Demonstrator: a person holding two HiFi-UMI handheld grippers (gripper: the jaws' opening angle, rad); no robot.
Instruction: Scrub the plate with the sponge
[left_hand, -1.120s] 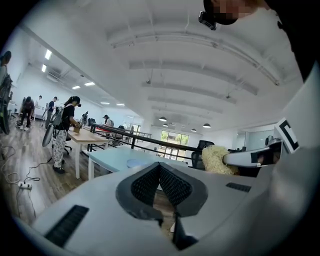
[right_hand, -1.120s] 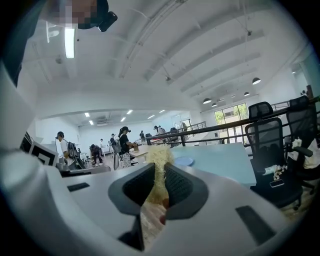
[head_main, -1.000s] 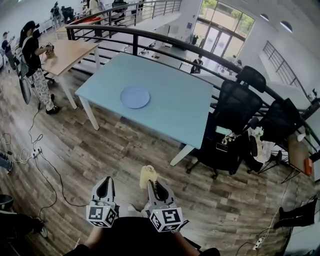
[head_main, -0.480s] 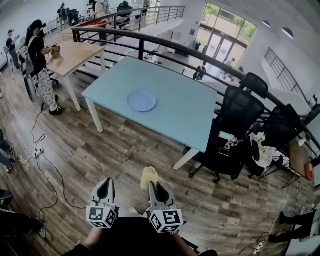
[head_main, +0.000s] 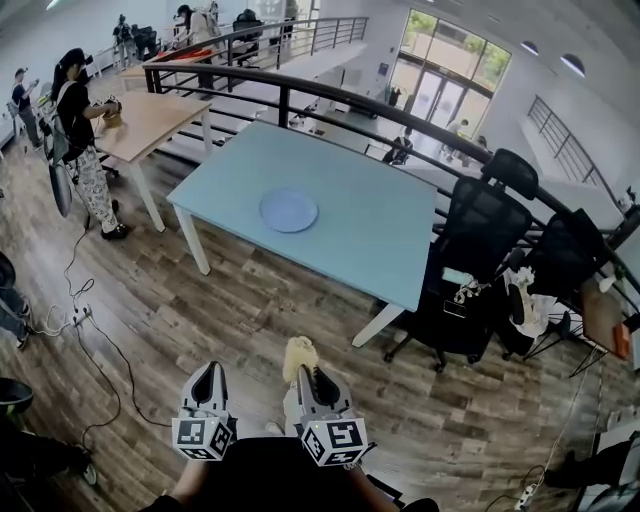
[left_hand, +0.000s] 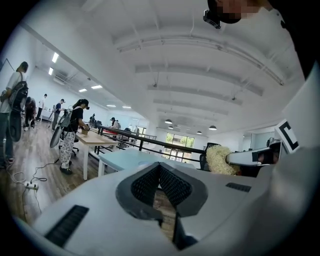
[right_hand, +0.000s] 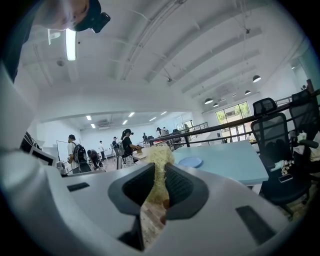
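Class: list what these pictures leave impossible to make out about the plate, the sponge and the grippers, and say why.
- Plate: too small in the head view to tell clean from dirty.
- Sponge: lower part hidden inside the right gripper, right gripper view.
- Hand on the left gripper: hidden beneath it, head view.

Big light-blue surface (head_main: 400, 235) sits in the middle of a wood-plank floor (head_main: 240, 310). Two black office chairs (head_main: 478, 235) are parked at its right end, and a black railing (head_main: 330, 90) curves along just behind it. Off to the left there's a wooden table (head_main: 150, 112) with a person (head_main: 80, 130) standing at it, plus cables (head_main: 62, 320) snaking over the floor.
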